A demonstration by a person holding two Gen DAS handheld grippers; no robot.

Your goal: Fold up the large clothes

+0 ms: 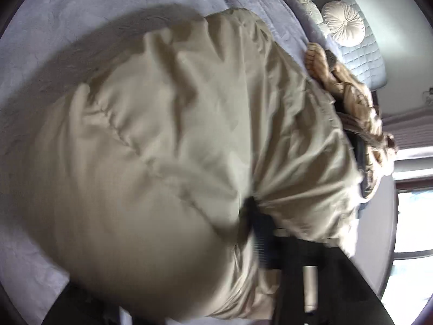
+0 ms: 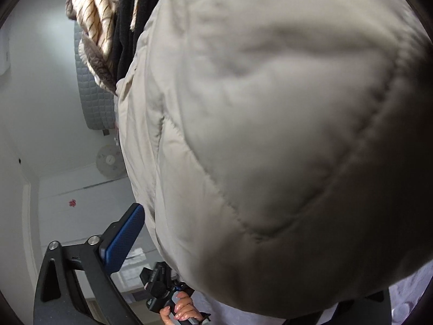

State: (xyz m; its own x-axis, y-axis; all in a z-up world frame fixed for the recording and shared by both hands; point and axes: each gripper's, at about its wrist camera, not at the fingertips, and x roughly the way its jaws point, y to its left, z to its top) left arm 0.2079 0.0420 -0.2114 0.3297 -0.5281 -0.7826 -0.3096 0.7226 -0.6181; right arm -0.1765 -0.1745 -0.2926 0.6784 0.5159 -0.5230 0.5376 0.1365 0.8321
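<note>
Lavender bedding (image 1: 67, 21) covers the bed, with a quilted grey headboard (image 1: 360, 51) and one round pleated cushion (image 1: 343, 23) at its far end. One big beige puffer jacket (image 1: 167, 149) lies spread over the bed and fills both views. Its fabric is smooth and faintly shiny, padded into broad puffy sections by stitched seams, and creased where it bunches. Beside it, towards the headboard, sits a heap of other clothes: one cream piece with thin brown stripes (image 1: 349, 92) and one black piece (image 2: 130, 13), seen in the right wrist view.

The left gripper (image 1: 257, 216) is clamped on a gathered fold of the jacket; the cloth puckers where its dark fingers pinch it. Of the right gripper (image 2: 167, 233), only one blue-padded finger (image 2: 123, 239) shows, lying against the jacket's edge; the other is hidden under the padding, so whether it grips cannot be told. A person's hand (image 2: 181, 310) holds the left tool's handle.
</note>
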